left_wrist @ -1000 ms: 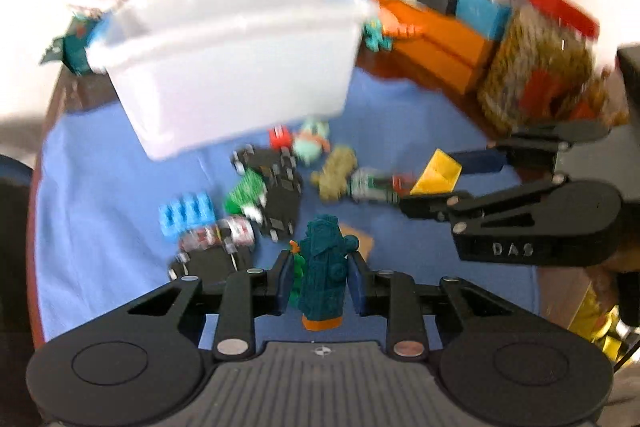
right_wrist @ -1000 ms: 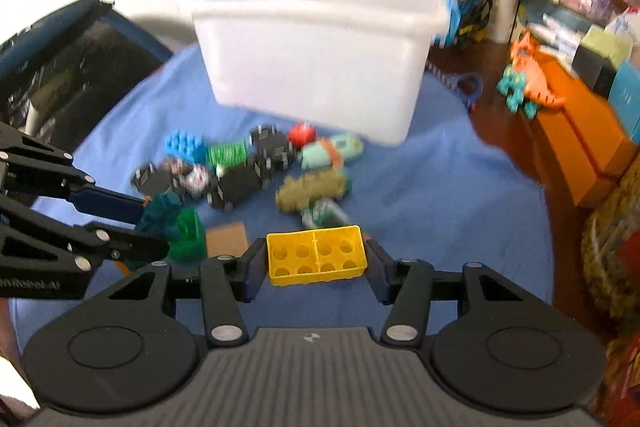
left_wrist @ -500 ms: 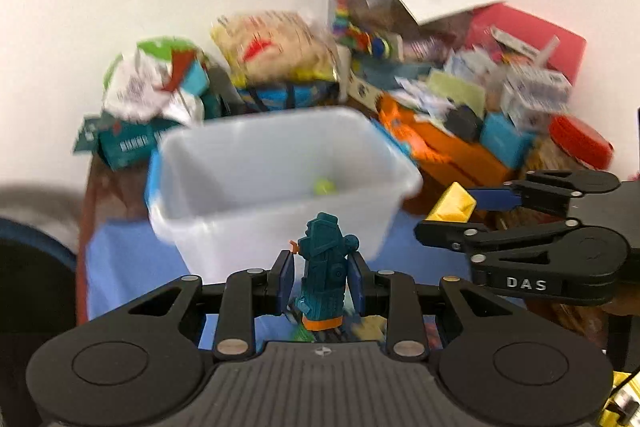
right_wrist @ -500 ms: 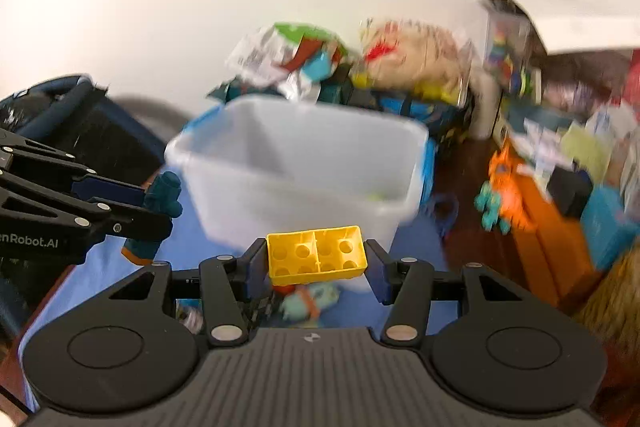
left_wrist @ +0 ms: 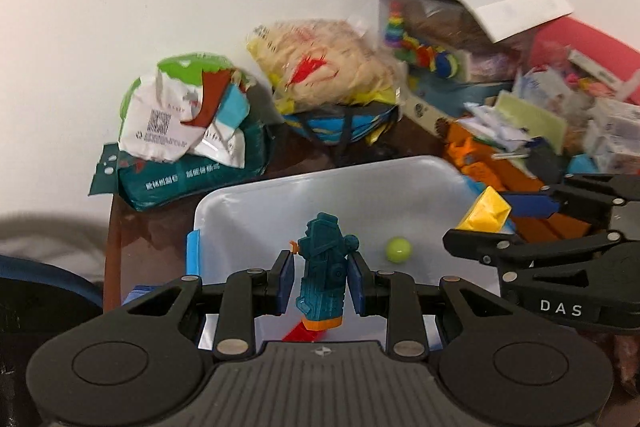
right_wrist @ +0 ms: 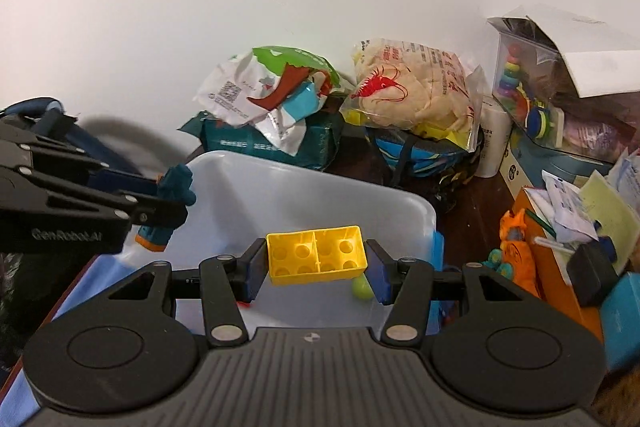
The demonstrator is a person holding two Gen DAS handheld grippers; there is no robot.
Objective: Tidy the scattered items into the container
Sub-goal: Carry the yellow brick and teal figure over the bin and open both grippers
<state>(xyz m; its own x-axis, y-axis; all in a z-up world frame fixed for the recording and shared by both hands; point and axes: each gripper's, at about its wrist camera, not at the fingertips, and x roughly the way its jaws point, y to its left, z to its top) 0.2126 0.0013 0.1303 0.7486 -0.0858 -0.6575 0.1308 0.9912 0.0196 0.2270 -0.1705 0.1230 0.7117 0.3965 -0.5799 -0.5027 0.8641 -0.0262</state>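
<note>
Teal toy (left_wrist: pixel 323 271) in left gripper (left_wrist: pixel 321 282), over bin (left_wrist: pixel 248 211)

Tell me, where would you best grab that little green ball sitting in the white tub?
Probably straight down from above, fingers closing across the green ball at its widest part. It is round, so any side grips alike, but it lies low on the white tub floor, whose walls block a sideways approach.

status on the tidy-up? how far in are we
Done: a green ball and something red already lie in the white bin. In hand: left gripper holds a teal robot toy, right gripper a yellow brick, both over the bin, unreleased. What remains on the table is out of view.
</note>
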